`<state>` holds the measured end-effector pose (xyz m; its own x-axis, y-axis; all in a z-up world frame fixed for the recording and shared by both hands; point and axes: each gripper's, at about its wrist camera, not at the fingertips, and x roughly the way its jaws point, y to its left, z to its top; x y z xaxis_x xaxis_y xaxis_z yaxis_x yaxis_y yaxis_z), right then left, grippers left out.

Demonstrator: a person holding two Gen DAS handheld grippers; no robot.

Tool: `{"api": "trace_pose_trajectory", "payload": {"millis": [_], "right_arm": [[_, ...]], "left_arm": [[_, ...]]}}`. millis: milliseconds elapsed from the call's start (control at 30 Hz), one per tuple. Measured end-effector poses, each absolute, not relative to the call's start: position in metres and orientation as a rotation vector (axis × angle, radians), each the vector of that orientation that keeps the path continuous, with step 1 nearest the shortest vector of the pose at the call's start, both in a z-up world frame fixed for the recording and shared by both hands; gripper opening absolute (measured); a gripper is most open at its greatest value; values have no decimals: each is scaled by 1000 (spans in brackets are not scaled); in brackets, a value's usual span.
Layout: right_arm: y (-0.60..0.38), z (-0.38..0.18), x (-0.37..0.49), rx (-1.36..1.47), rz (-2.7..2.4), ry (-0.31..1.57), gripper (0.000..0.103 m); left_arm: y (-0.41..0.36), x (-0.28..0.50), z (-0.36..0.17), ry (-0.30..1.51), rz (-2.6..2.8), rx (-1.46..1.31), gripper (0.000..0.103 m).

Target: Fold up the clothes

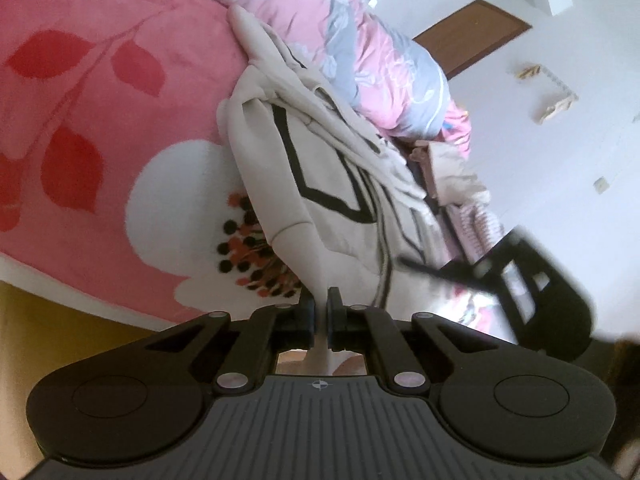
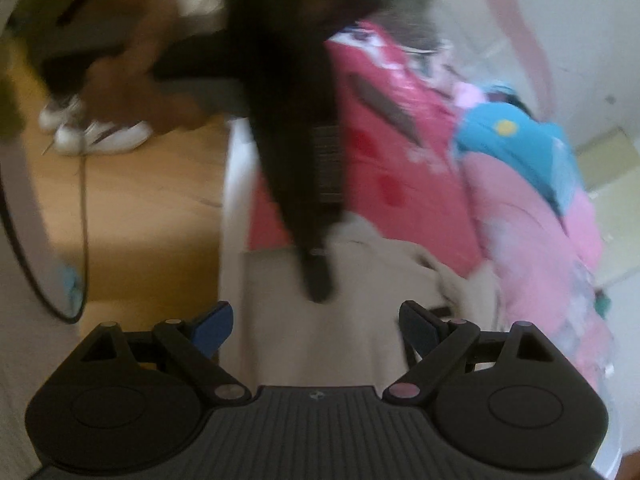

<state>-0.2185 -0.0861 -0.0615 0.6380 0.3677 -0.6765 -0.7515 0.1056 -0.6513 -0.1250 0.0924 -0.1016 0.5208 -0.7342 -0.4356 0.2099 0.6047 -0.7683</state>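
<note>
A cream garment with black stripes (image 1: 320,168) lies crumpled on the pink flowered bedspread (image 1: 100,120). My left gripper (image 1: 320,310) is shut on a fold of that garment, and the pinched cloth runs up from between its pads. In the left wrist view my right gripper (image 1: 532,280) shows as a dark blur at the garment's right edge. In the blurred right wrist view my right gripper (image 2: 316,320) stands open over the cream garment (image 2: 352,340), with nothing pinched. A person's dark sleeve (image 2: 296,160) reaches down to the cloth.
A bunched pink and grey quilt (image 1: 360,40) lies behind the garment, with more clothes (image 1: 452,168) piled beside it. The bed's edge meets a wooden floor (image 2: 140,208), where white shoes (image 2: 100,136) stand. A blue and pink bundle (image 2: 516,136) lies on the bed.
</note>
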Motion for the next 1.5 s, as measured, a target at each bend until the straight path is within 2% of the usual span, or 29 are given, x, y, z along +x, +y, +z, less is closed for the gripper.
{"api": "trace_pose_trajectory", "payload": {"millis": [233,300,367,400,467,500,567,600,633,700,767,833,867,1000,1233,1300,1367,1500], "right_arm": [[-73,-94,-227,-1339,786,369,92],[-73,-97,-225,-1334,751,366,89],[-73,-98,-220,-1299,712,367,65],[-75,-98,-219,-1280,690,365,62],[-77,-95,-215,-1250,663,369,40],[-79,-93,-214,-1231,655,371,34],[-82,-89,-211,-1198,642,374,15],[-84,-88,-212,-1186,635,369,12],[-85,-87,-212,-1173,627,364,9],[-85,-85,-210,-1159,632,366,8],[-85,-85,-209,-1155,636,365,8],[-84,-88,-212,-1174,635,352,8],[-82,-89,-213,-1180,634,346,8],[-79,-89,-215,-1181,637,336,8],[-82,-84,-217,-1160,642,308,8],[-82,-81,-219,-1159,645,292,8],[-83,-83,-219,-1164,662,289,7],[-88,-75,-222,-1195,683,278,9]], "left_arm": [[95,-117,-97,864,-650,-804,3],[95,-117,-94,860,-657,-808,3],[96,-117,-93,862,-659,-808,3],[96,-117,-94,863,-663,-809,3],[98,-118,-93,843,-683,-814,4],[99,-119,-91,822,-687,-806,6],[98,-120,-88,795,-688,-798,8],[97,-119,-89,797,-690,-807,9],[97,-117,-90,799,-693,-815,13],[97,-112,-97,827,-666,-858,33],[101,-107,-104,847,-626,-908,62],[103,-102,-109,857,-589,-938,77],[102,-100,-108,854,-585,-923,81],[89,-87,-106,887,-629,-862,82],[61,-67,-117,1018,-696,-811,62],[54,-64,-119,1034,-715,-796,61],[52,-61,-121,1043,-730,-815,51],[49,-56,-123,1043,-767,-851,43]]}}
